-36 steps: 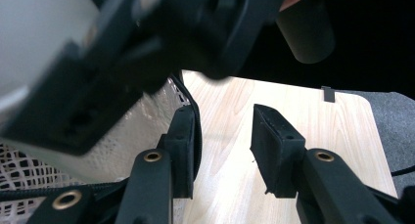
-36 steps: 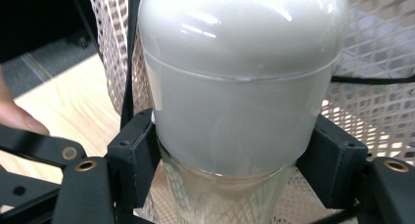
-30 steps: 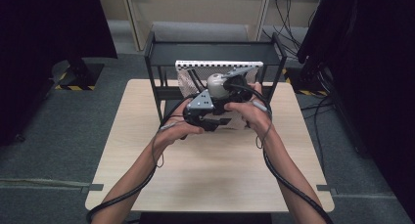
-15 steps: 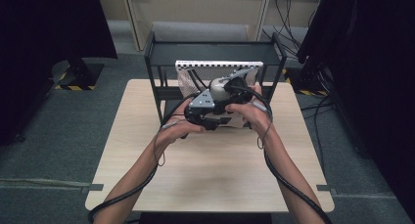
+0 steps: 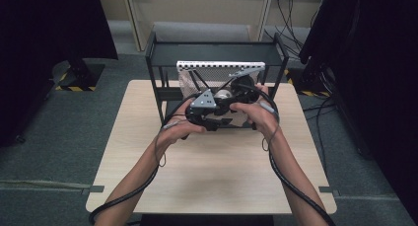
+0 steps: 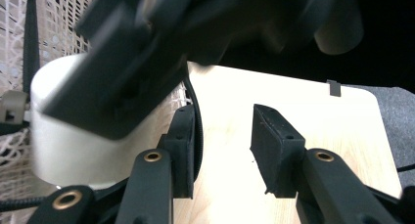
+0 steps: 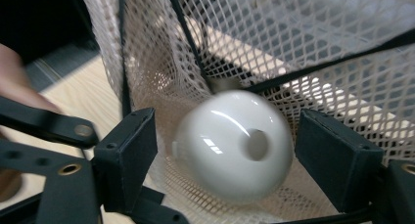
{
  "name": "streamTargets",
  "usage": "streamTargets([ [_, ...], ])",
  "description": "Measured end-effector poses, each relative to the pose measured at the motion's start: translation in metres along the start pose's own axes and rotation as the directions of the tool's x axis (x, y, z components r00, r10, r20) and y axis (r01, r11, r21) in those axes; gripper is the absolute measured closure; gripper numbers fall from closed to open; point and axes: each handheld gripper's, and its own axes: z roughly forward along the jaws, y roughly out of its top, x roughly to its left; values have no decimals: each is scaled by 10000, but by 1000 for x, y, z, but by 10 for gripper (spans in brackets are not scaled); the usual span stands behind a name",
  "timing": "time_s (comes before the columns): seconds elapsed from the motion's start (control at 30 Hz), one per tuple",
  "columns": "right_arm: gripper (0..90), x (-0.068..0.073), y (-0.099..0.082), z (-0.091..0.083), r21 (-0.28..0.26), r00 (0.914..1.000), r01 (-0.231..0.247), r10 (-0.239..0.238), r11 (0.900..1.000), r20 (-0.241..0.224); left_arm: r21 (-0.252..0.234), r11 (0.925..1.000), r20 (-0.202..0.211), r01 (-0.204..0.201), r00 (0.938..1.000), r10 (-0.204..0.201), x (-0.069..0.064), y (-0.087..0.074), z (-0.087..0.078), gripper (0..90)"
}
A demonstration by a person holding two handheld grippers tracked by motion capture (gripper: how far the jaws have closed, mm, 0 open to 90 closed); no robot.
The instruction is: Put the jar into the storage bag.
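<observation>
A white cup [image 7: 232,145] was seen inside a mesh basket [image 7: 313,33] on the table [image 5: 212,171], apparently just dropped there. The right gripper [image 7: 240,155] had just been opening, its jaws clear of the cup between them. The left gripper [image 6: 220,150] was partly open on the basket's edge, likely steadying it. No writing could be read.

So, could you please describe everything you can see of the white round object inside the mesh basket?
The white round object is glossy and smooth, like ceramic or plastic, dome-shaped with a round hole in its face. It lies tilted in the cream mesh basket, resting on the netting. The right gripper has just been opening; its jaws flank the object with gaps either side.
</observation>
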Motion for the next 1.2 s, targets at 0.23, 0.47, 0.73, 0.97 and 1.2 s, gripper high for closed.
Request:
streamTargets([
  [0.23,172,-6,0,-15,-734,9982,-371,336,9966,-495,18,10000,14,-87,10000,87,-2,1,-2,613],
  [0.47,146,-14,-6,-35,-1167,9962,-504,416,9919,-761,20,9999,36,-105,9999,105,-2,1,-2,613],
  [0.73,107,-11,-22,-46,-1708,9951,-347,183,9847,-968,53,9999,32,-156,9999,156,-3,2,-2,608],
  [0.97,90,-10,-36,-51,-2051,9935,-374,143,9780,-1131,53,9998,22,-174,9998,174,-4,2,-2,608],
  [1.2,86,-13,-50,-58,-2401,9931,-506,235,9694,-1145,21,9998,29,-175,9998,175,-4,2,-3,607],
])
